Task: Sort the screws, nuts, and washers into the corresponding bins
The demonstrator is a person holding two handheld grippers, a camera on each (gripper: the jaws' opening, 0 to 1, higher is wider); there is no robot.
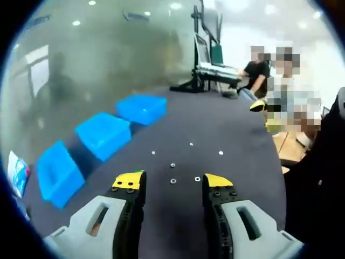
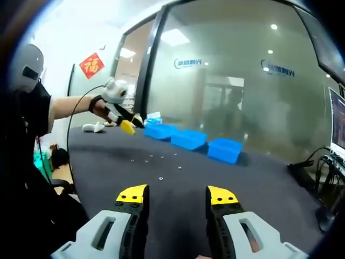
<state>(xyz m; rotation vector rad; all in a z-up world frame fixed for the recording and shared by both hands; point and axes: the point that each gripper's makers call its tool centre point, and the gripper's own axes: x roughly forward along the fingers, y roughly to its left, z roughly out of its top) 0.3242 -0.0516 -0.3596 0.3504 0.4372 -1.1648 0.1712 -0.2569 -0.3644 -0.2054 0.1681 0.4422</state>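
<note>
Yellow-tipped jaws of left gripper (image 1: pixel 172 183) sit apart w/ nothing between, hovering just above dark table (image 1: pixel 226 129). Small hardware (image 1: pixel 173 181) scattered on cloth right ahead of tips: a few washers/nuts near the jaws, a few more bits further out; too small to tell type. Three blue bins (image 1: pixel 103 134) in a row along table's far-left edge by the glass wall (image 1: pixel 97 59), all apart from the hardware. Contents can't tell.

Right gripper (image 2: pixel 178 195) jaws also spread, empty, above table (image 2: pixel 259 183). Hardware (image 2: pixel 160 177) well ahead of tips, bins (image 2: pixel 188 139) beyond by glass. Left gripper (image 2: pixel 127 123) seen at left, held in person's hand (image 2: pixel 99 105), over table edge near the bins.

People seated at background desk (image 1: pixel 215 73) in left gripper view.
</note>
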